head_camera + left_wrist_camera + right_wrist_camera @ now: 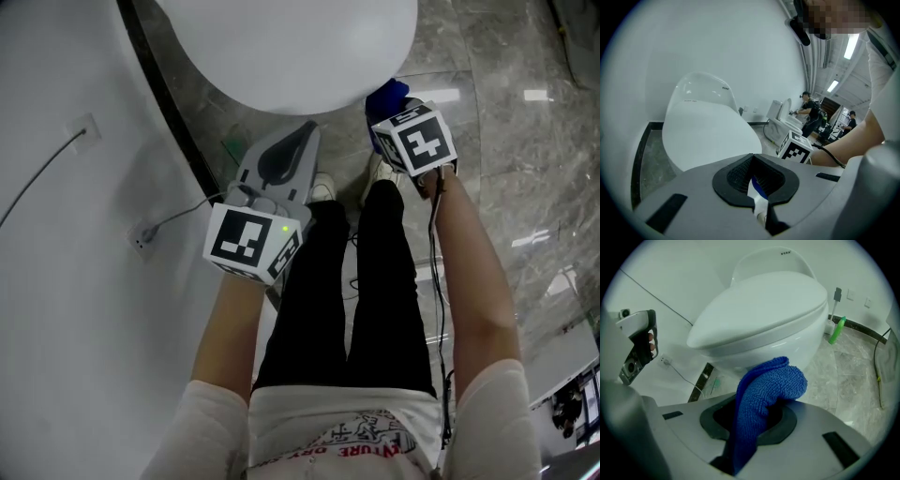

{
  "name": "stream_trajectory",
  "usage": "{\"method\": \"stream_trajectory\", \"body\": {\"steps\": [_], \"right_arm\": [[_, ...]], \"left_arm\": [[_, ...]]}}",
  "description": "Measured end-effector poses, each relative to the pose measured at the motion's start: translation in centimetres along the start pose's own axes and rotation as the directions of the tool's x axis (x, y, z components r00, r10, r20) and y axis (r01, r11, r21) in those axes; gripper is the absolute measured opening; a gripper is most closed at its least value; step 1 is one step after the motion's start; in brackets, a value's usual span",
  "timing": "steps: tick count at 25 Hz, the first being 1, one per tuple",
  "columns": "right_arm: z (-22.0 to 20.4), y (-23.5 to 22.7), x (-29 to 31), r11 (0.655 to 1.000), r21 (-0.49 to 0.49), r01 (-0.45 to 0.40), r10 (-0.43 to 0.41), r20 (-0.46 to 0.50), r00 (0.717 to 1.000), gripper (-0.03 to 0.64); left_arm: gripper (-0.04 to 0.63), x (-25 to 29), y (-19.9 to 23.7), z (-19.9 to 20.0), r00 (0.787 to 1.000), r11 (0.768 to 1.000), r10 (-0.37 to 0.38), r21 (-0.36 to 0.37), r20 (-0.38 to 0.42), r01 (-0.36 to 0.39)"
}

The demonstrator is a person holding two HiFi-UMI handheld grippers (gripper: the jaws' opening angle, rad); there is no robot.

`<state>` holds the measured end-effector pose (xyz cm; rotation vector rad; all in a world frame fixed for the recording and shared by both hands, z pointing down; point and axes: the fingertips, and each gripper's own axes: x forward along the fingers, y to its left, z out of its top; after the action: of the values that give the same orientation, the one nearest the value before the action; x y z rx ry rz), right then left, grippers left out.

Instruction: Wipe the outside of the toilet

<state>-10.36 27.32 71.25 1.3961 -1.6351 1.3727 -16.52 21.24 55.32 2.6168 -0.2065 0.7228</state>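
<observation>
Lower centre, the right claw (754,427) gripped a soft, limp cloth (764,390) mid-fold, near the hard, slippery-looking toilet (764,301). The left claw (757,187) was clenched.

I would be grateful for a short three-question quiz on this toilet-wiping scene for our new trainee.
1. True or false: the toilet has its lid raised.
2. What is held in the jaws of the right gripper? A. a sponge B. a blue cloth C. a brush
3. Fill in: the bottle standing on the floor beside the toilet is ____ in colour.
Key: 1 false; 2 B; 3 green.
</observation>
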Motion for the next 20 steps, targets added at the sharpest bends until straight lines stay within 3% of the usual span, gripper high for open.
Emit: {"method": "stream_trajectory", "body": {"steps": [8, 13, 17, 20], "right_arm": [[0.5, 7.4, 1.3, 0.998, -0.017, -0.053, 0.052, -0.015, 0.999, 0.072], [1.8, 11.2, 1.8, 0.990, -0.029, -0.138, 0.138, 0.002, 0.990, 0.072], [2.2, 14.6, -1.2, 0.984, -0.053, -0.172, 0.173, 0.031, 0.984, 0.072], [3.8, 15.8, -5.6, 0.981, -0.089, -0.172, 0.179, 0.085, 0.980, 0.072]], "left_arm": [[0.008, -6.1, 2.7, -2.5, 0.999, 0.997, 0.046, -0.060, -0.012, -0.047], [0.008, -9.0, 4.0, -3.1, 0.993, 0.986, 0.120, -0.120, 0.005, -0.118], [0.008, -11.7, 3.4, -2.3, 0.989, 0.978, 0.151, -0.144, 0.010, -0.148], [0.008, -12.9, 2.5, 0.8, 0.983, 0.974, 0.179, -0.149, 0.048, -0.170]]}}
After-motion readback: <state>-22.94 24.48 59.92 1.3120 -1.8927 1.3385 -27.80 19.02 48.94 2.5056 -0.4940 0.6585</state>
